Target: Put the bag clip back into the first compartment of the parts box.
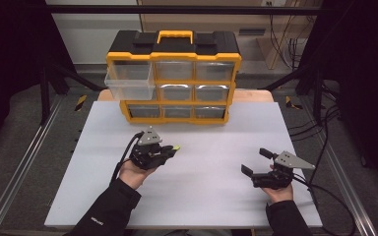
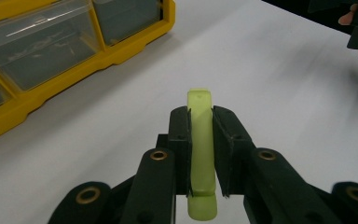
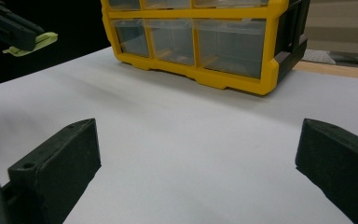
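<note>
I count one yellow-and-black drawer cabinet [image 1: 173,78] on the white board [image 1: 202,196]. It has nine clear drawers in three rows of three; one, the top-left drawer [image 1: 129,81], is pulled out. Two grippers: left gripper [image 1: 170,151], right gripper [image 1: 256,162]. One pale green strip [image 2: 201,154].

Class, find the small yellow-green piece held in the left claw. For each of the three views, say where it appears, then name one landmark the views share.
High view: the yellow-green piece pokes from the left claw, left of centre.
Left gripper view: bottom centre, clamped upright between the jaws.
Right gripper view: top left corner, tip showing.
Shared landmark: the yellow drawer organizer.
</note>
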Demonstrator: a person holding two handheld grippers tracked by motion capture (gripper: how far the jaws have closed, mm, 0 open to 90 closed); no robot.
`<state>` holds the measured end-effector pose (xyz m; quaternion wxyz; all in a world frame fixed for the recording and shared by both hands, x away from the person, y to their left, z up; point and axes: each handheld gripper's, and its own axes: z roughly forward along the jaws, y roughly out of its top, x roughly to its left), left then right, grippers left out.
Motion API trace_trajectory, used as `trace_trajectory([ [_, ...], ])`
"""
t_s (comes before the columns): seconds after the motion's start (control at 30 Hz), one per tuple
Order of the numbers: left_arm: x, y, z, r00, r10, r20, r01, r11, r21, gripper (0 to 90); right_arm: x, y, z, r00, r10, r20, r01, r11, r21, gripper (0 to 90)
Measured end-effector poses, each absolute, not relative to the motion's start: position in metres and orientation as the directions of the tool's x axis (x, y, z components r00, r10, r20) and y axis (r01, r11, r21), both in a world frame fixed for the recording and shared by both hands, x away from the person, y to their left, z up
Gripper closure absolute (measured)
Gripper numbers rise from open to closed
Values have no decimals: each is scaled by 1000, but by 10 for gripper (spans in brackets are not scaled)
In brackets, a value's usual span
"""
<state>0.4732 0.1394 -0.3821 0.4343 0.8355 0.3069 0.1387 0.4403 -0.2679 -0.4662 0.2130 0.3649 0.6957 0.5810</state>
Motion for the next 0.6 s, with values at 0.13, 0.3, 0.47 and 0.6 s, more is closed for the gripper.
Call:
trace_trajectory([
  [0.13, 474, 146, -377, 765, 642, -38, 393, -419, 819, 772, 440, -268, -466, -644, 754, 127, 258, 59, 964, 6],
  [0.3, 475, 155, -371, 755, 655, -39, 389, -399, 830, 772, 440, -268, -466, -643, 755, 126, 260, 60, 964, 5],
  [0.47, 475, 166, -364, 740, 672, -44, 388, -373, 843, 772, 440, -268, -466, -642, 757, 126, 262, 62, 963, 5],
  [0.6, 476, 172, -361, 733, 679, -46, 388, -362, 848, 772, 441, -268, -467, -642, 757, 123, 261, 65, 963, 5],
])
